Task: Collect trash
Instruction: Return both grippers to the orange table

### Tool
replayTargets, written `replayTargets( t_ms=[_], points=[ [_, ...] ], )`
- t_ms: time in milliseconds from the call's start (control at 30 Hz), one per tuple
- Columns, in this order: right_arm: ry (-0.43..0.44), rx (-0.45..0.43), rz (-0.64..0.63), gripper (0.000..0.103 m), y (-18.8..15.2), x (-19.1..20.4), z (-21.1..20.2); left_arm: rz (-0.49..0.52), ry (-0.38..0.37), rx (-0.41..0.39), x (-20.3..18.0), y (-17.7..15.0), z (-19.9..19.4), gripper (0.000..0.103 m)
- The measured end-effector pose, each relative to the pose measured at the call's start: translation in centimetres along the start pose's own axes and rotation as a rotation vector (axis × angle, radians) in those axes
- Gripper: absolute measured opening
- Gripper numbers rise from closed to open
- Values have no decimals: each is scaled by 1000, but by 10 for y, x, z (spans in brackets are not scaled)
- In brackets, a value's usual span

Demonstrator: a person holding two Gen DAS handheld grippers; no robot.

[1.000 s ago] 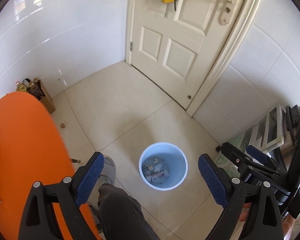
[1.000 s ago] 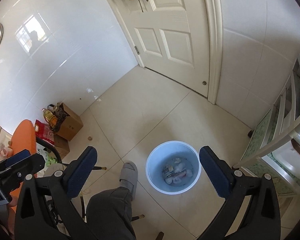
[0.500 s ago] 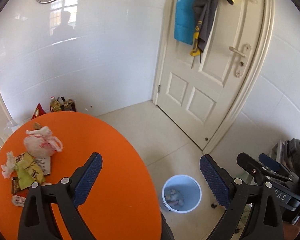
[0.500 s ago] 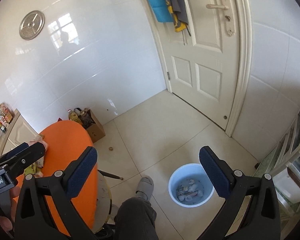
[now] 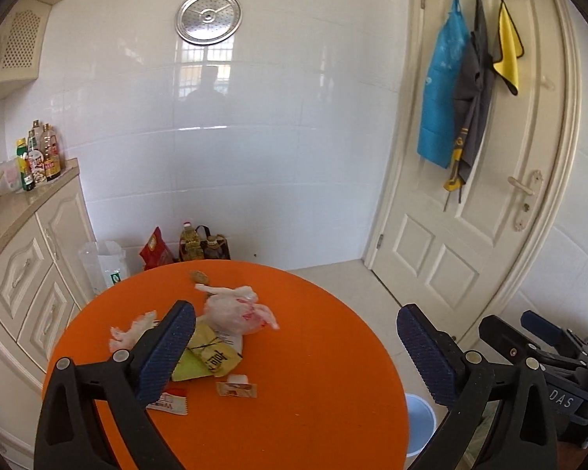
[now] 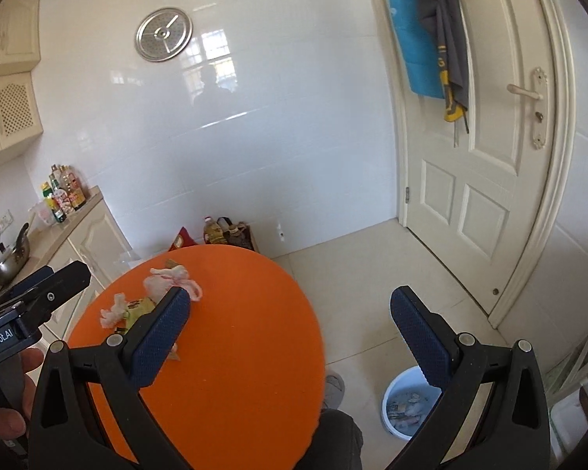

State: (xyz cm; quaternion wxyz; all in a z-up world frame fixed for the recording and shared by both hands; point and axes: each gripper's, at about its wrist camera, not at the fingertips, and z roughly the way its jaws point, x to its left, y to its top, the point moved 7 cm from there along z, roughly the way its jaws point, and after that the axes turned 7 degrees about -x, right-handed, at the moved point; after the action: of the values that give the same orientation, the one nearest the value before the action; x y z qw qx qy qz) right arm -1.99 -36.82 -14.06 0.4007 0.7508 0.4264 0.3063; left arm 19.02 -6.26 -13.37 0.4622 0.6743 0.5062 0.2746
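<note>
1. The left gripper point(image 5: 296, 346) now faces the orange table point(image 5: 302, 352), where a second ago it looked down on the blue bin point(image 6: 405, 407); its jaws have just been opening, stand wide and hold nothing.
2. The trash sits left of centre on the table: a tissue wad point(image 5: 131, 331), a yellow-green wrapper point(image 5: 211, 356), a knotted pink bag point(image 5: 235, 309), small sachets point(image 5: 237, 388) nearer.
3. The right gripper point(image 6: 290, 323) has swung up too, jaws wide and empty.
4. The bin stands on the floor to the right, already holding scraps. I judge another pickup is next.

"GenRobot.AI" on left tongs point(image 6: 31, 301) body.
</note>
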Motion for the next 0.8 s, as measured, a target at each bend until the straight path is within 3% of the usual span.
replayTargets(
  t_ms=[233,467,800],
  points=[
    [98,-17,-87,103,0,59,-4,-58,100,-60,50,-18,-57,102],
    [170,-20,-147,103,-5,103,1,-117,200,-62,78,-45,-82,102],
    [211,57,-224,103,-31,140,34,-153,272,43,101,-73,-49,102]
  ],
)
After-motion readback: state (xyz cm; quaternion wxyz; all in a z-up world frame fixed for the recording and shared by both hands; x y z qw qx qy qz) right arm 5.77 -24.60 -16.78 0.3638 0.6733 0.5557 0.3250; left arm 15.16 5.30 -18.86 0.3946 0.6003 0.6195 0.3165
